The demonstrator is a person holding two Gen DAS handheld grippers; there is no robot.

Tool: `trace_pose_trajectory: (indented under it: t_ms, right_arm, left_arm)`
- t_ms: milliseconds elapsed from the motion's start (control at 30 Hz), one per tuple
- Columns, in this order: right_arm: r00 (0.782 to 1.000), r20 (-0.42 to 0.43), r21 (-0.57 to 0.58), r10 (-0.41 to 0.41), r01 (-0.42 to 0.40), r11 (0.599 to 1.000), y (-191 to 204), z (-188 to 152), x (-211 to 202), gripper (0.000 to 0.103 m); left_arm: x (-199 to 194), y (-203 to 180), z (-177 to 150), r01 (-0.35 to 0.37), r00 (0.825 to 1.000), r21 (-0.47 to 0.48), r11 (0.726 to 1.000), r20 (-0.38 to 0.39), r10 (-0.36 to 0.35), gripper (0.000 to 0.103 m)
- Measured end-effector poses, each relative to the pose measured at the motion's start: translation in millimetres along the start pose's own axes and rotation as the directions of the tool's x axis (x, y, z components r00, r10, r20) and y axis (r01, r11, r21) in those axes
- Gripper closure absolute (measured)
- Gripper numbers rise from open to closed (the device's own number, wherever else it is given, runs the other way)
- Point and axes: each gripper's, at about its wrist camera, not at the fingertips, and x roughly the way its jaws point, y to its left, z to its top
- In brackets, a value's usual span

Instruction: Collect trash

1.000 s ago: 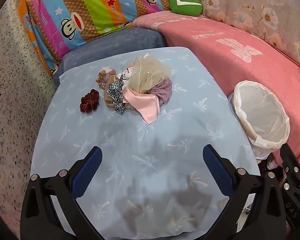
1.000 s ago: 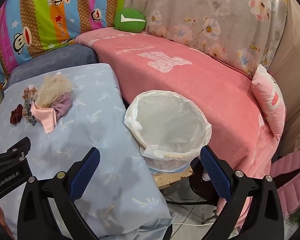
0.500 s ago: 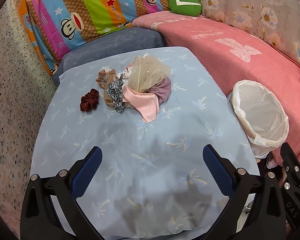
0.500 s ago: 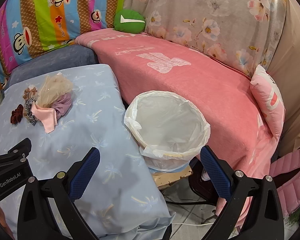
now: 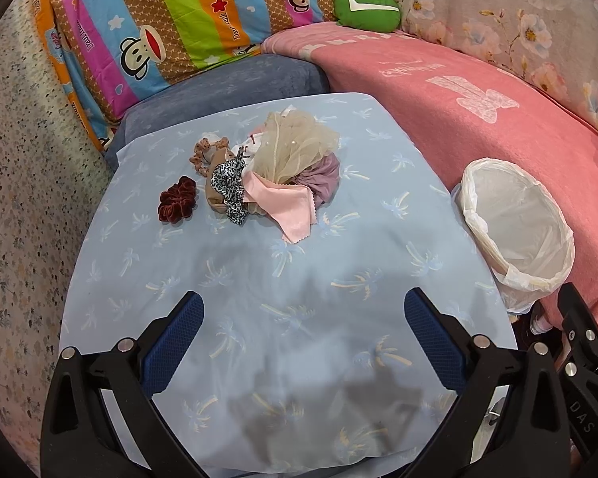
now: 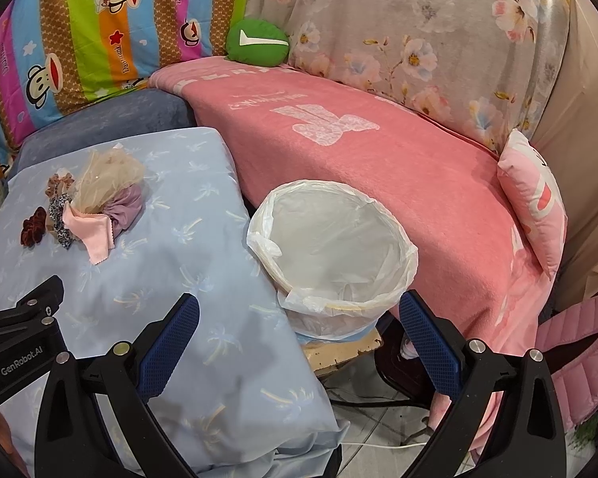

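A heap of cloth scraps [image 5: 283,167] [image 6: 99,195] lies at the far side of the light-blue covered table [image 5: 283,290]: beige tulle, a pink square, purple fabric and leopard print. A dark red scrunchie [image 5: 177,204] [image 6: 33,226] sits apart to its left. A bin lined with a white bag [image 5: 516,235] [image 6: 335,255] stands off the table's right edge and looks empty. My left gripper [image 5: 303,330] hangs open above the table's near half, well short of the heap. My right gripper [image 6: 299,334] is open over the table's right edge and the bin's near rim.
A pink-blanketed sofa [image 6: 378,147] curves behind the bin, with a green cushion [image 5: 366,10], a pink pillow [image 6: 534,195] and cartoon-print fabric [image 5: 159,20] at the back. A speckled covering [image 5: 24,183] borders the table's left. Cables lie on the floor [image 6: 378,434] beneath the bin.
Both views drift slightly; the heap and bin sit a little lower in frame. Both grippers stay open and hold nothing.
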Motion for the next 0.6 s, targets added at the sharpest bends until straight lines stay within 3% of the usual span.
trace_pose_trajectory:
  t_ms: [600]
  right_arm:
    - [1.000, -0.003, -0.005, -0.016, 0.016, 1.000, 1.8, -1.5, 0.2, 0.006]
  left_arm:
    - [2.8, 4.2, -0.9, 0.002, 1.000, -0.004, 1.000, 0.000, -0.002, 0.007]
